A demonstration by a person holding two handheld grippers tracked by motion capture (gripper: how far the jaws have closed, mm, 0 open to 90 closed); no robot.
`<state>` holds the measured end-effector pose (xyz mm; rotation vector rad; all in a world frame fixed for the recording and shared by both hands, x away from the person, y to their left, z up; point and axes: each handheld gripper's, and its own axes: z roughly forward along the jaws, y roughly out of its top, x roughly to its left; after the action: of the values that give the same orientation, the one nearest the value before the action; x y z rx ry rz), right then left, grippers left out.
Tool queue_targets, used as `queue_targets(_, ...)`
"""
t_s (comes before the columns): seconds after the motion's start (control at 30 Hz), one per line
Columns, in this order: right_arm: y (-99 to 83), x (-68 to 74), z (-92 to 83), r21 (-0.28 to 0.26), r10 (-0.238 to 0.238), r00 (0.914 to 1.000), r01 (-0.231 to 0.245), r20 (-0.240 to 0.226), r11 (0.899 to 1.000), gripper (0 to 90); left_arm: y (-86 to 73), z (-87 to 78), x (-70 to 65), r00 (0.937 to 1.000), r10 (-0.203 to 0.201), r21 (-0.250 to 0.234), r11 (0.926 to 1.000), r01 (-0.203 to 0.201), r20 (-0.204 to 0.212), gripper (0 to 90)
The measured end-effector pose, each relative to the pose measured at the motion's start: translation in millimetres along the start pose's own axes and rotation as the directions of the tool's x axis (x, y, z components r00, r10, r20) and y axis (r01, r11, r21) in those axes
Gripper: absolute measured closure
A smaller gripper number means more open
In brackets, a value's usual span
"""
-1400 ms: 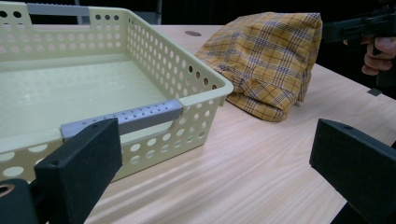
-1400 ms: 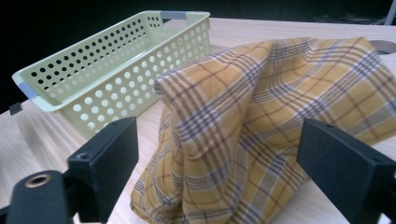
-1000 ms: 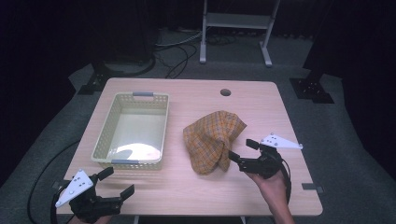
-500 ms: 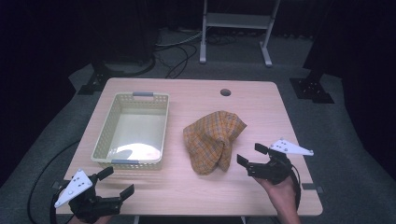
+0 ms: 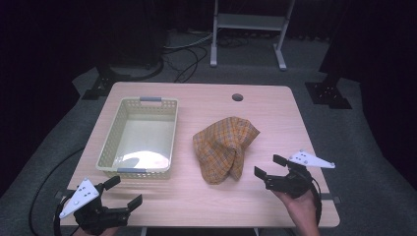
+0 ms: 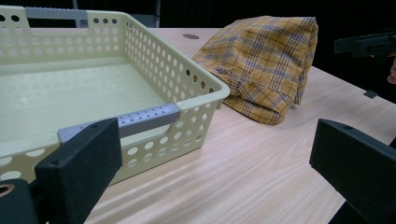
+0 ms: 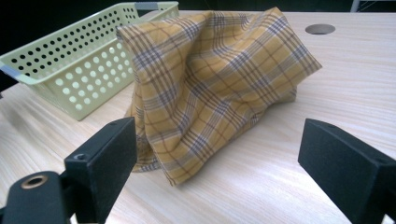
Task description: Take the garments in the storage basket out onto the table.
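High view is showing the right hand-held gripper [image 5: 269, 169] sitting nearer the person's edge of the desk [image 5: 275, 103] than it was a second ago, when its jaws were up against the cloth [image 5: 225, 153]; it has been backing off and is now hanging just beside the cloth's near edge, not touching it. Its jaws are standing spread with nothing between them, and in the right gripper view the cloth [image 7: 210, 79] is lying crumpled straight ahead of them, humped up in folds. The basket [image 5: 140, 136] is sitting to that gripper's left, beyond the cloth, apart from it and with nothing inside. The left hand-held gripper [image 5: 123, 194] is waiting at the near edge just in front of the basket, jaws also spread and holding nothing. The retreat probably means the cloth has just been let go or the grasp is being lined up afresh; moving it is not yet under way.
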<state>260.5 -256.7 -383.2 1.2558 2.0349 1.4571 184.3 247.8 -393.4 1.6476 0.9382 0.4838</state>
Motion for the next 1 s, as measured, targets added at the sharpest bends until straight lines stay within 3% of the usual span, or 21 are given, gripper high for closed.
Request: queue_targets(1.0,-24.9,-14.7,-25.6,0.027,0.031,0.9976,-0.033,0.061,0.999,11.6,0.0,1.6,-0.9,1.0,0.006,0.007,1.0,-0.006,-0.001,2.4)
